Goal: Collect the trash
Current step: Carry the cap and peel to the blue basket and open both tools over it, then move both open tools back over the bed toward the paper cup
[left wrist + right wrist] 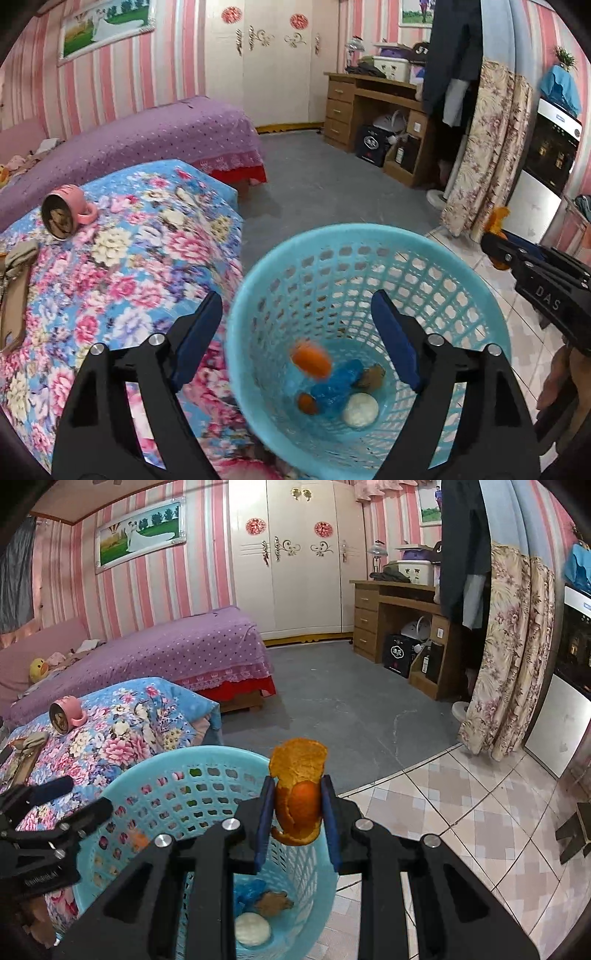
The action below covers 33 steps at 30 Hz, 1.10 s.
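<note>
Several scraps lie in the blue basket (369, 240); left gripper (297, 334) gapes empty above it, right gripper (297, 810) clamps orange peel (298, 790) over its rim, not yet dropped.

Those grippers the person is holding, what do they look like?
Both are black frames. The left gripper and the right gripper each have two flat blue fingers on black scissor-like arms joined by round silver bolts. The right one's body shows pale lettering in the left wrist view.
</note>
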Each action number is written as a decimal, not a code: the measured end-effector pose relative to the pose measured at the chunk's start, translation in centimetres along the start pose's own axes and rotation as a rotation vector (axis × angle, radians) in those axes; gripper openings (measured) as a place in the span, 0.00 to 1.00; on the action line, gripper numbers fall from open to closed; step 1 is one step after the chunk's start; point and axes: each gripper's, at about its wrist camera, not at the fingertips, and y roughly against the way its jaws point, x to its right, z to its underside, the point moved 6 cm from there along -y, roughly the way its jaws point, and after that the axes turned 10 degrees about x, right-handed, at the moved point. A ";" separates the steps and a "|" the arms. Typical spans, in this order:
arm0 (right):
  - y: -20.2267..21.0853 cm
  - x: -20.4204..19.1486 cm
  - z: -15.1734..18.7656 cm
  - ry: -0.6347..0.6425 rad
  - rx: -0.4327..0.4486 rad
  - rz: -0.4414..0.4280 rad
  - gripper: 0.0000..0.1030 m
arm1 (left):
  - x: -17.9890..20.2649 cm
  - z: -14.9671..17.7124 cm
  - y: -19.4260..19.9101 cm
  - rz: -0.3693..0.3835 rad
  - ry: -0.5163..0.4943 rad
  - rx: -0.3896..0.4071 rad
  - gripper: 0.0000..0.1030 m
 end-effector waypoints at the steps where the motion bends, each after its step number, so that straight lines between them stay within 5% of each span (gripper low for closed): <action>1: 0.0 0.0 0.0 0.000 0.001 0.002 0.25 | -0.4 -0.1 0.0 -0.009 0.004 0.000 0.80; 18: -0.2 -5.2 -0.1 0.061 0.002 -0.038 0.27 | -9.9 -2.0 4.7 -0.135 0.074 0.093 0.93; 19: -0.2 -5.7 -0.3 0.067 0.005 -0.033 0.29 | -10.4 -2.0 5.0 -0.145 0.072 0.093 0.93; 21: -0.2 -6.1 -0.4 0.055 0.006 -0.031 0.59 | -11.3 -1.9 5.3 -0.160 0.072 0.090 0.93; 25: 0.0 -7.9 -0.9 0.068 0.027 -0.046 0.74 | -13.7 -1.5 6.5 -0.200 0.077 0.100 0.94; 27: 0.1 -8.7 -1.1 0.075 0.043 -0.044 0.90 | -15.2 -1.4 7.0 -0.215 0.092 0.102 0.94; 33: 0.0 -11.7 -1.6 0.091 0.058 -0.039 0.95 | -18.8 -1.3 8.3 -0.247 0.115 0.108 0.94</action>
